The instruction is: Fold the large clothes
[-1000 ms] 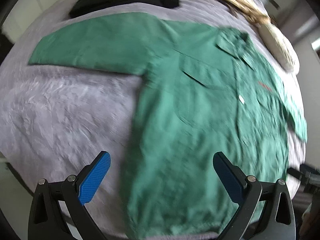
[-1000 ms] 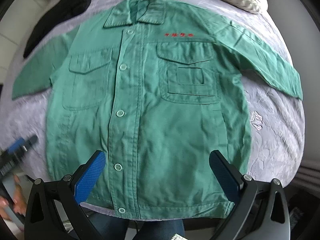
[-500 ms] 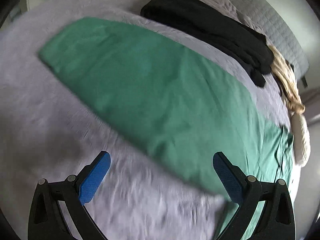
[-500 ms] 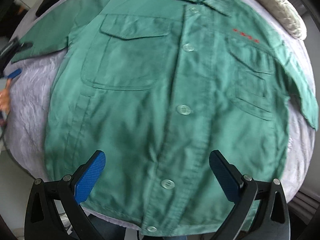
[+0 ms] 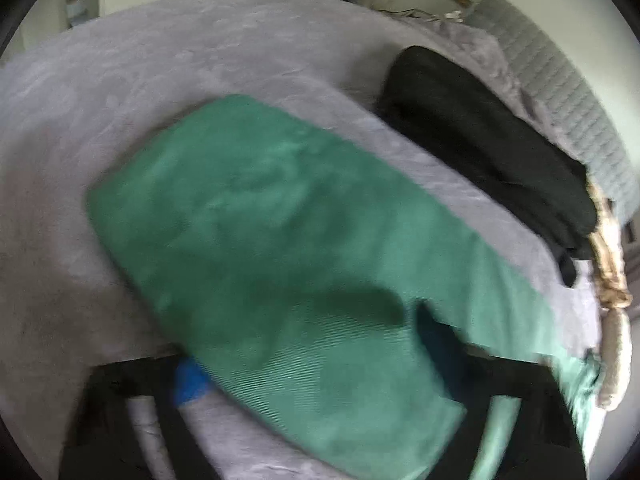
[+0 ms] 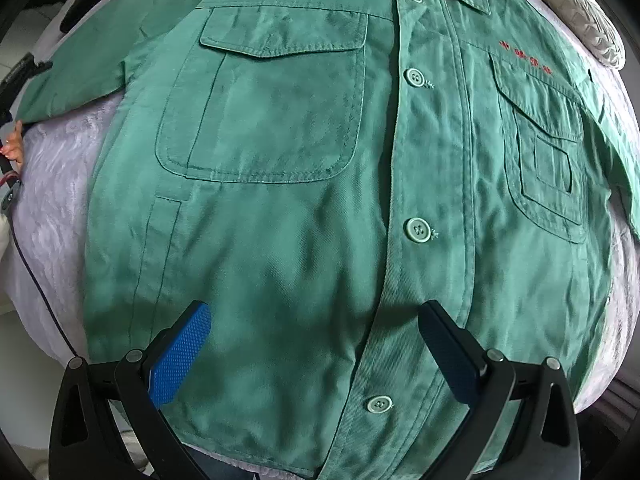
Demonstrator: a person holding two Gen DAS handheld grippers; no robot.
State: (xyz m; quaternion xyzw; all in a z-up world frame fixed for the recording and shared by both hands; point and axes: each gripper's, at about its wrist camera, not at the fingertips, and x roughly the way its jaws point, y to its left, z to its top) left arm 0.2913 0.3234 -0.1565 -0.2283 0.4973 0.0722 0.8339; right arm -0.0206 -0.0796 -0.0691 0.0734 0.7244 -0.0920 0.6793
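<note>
Right wrist view: green jacket (image 6: 288,216) spread flat, front up and buttoned, across the grey bedspread (image 6: 52,216) of a bed, collar at the far edge, hem nearest. Two flapped chest pockets, red stitched characters above the one on the right. Right claw (image 6: 316,354) hovering over the lower front panel, blue-padded fingers (image 6: 182,360) wide apart, gripping nothing, one finger on each side of the button placket. Left sleeve stretched out to the far left, its cuff beside a bare hand (image 6: 14,146) at the frame edge. Cream cushion (image 6: 588,16) past the right shoulder.

Left wrist view, heavily blurred: the green sleeve (image 5: 280,264) filling the middle, running diagonally over the same bedspread. Left claw (image 5: 312,364) low in the frame, its fingers on either side of the sleeve, cloth draped over the space between them; impossible to tell whether spread or clamped. Black garment (image 5: 488,152) lying beyond the sleeve, near a quilted grey headboard (image 5: 568,108) and a tan cloth (image 5: 608,260).
</note>
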